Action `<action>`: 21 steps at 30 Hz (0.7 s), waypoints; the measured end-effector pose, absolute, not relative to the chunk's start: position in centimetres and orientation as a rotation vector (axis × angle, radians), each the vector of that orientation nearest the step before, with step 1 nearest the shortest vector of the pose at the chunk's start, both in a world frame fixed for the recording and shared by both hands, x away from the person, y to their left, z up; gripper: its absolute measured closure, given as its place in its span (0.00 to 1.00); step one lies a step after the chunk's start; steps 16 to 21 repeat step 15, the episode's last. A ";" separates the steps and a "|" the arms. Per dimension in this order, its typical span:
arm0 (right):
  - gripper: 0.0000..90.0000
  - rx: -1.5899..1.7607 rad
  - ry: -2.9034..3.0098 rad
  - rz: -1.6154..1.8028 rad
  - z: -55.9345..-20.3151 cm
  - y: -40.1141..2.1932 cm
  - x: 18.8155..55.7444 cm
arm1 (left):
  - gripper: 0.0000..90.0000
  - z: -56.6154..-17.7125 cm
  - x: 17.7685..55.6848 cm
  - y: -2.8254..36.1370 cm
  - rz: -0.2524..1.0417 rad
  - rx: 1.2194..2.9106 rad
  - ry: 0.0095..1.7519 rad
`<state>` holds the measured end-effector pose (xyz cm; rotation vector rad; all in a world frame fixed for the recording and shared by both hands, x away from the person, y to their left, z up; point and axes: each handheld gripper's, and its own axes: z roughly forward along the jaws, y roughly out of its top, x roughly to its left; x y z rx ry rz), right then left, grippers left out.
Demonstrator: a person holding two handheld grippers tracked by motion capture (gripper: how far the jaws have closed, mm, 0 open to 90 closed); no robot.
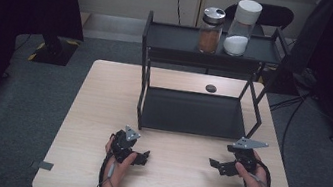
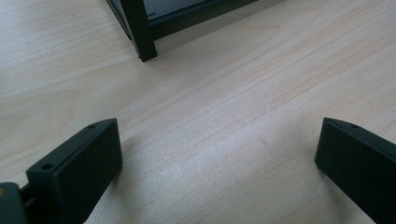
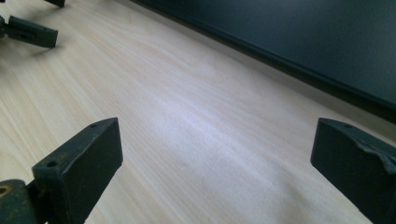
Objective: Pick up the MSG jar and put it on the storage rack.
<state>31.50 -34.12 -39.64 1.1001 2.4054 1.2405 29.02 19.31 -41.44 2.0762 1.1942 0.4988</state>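
Basically no readable labels or writing anywhere. Two jars sat on the top tier of the black rack (image 1: 162, 42): brown-filled jar (image 1: 211, 30), white-filled jar (image 1: 241, 28). One small dark disc (image 1: 211, 88) lay on the counter (image 1: 95, 112) behind the rack. Left gripper (image 1: 145, 157) and right gripper (image 1: 212, 163) hovered low over the counter, fingers wide apart, holding nothing.

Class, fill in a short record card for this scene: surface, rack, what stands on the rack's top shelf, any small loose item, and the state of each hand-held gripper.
surface: light wooden table
rack: black two-tier rack, lower shelf bare
top shelf: brown-filled jar, beside white-filled jar
loose item: small dark disc on table behind rack
left hand-held gripper: open, holding nothing
right hand-held gripper: open, holding nothing
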 end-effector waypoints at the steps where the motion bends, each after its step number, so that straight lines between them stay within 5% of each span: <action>1: 0.01 1.096 2.409 1.230 -39.7 -34.1 31.4 | 0.00 -41.4 29.0 19.3 0.499 2.076 1.194; 21: 0.01 1.033 2.440 1.046 -40.5 -33.6 30.2 | 0.00 -41.4 29.0 19.3 0.499 2.076 1.194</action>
